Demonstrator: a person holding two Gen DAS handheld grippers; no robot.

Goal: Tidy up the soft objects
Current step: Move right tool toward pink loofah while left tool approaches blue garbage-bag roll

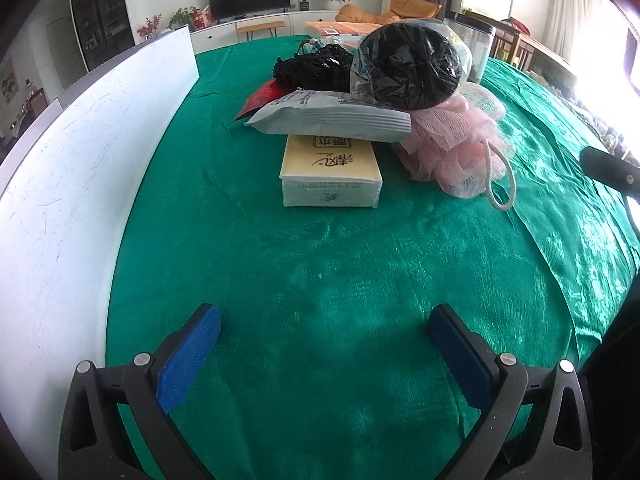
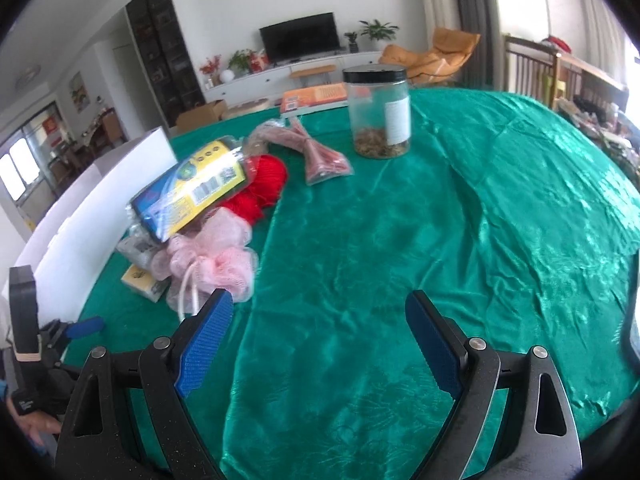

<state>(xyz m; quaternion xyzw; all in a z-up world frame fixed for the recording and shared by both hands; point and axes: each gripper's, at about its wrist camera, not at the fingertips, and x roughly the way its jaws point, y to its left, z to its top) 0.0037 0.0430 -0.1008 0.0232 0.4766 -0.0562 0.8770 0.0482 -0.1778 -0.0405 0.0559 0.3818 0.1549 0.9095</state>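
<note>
A pile of soft things lies on the green tablecloth (image 1: pixel 320 264). In the left wrist view I see a cream tissue pack (image 1: pixel 330 168), a grey wipes pack (image 1: pixel 332 114) lying on it, a pink bath pouf (image 1: pixel 460 140), a black bagged ball (image 1: pixel 408 66) and black netting (image 1: pixel 316 66). In the right wrist view the pink bath pouf (image 2: pixel 212 260), a bagged pack with a yellow label (image 2: pixel 188 192), red yarn (image 2: pixel 260 184) and a bagged reddish bundle (image 2: pixel 316 152) show. My left gripper (image 1: pixel 324 344) is open and empty, short of the pile. My right gripper (image 2: pixel 320 340) is open and empty, right of the pouf.
A white board (image 1: pixel 80 168) stands along the table's left side. A clear jar with a black lid (image 2: pixel 378 112) and an orange box (image 2: pixel 316 98) stand at the far side. The left gripper's body (image 2: pixel 28 332) shows at the right wrist view's left edge.
</note>
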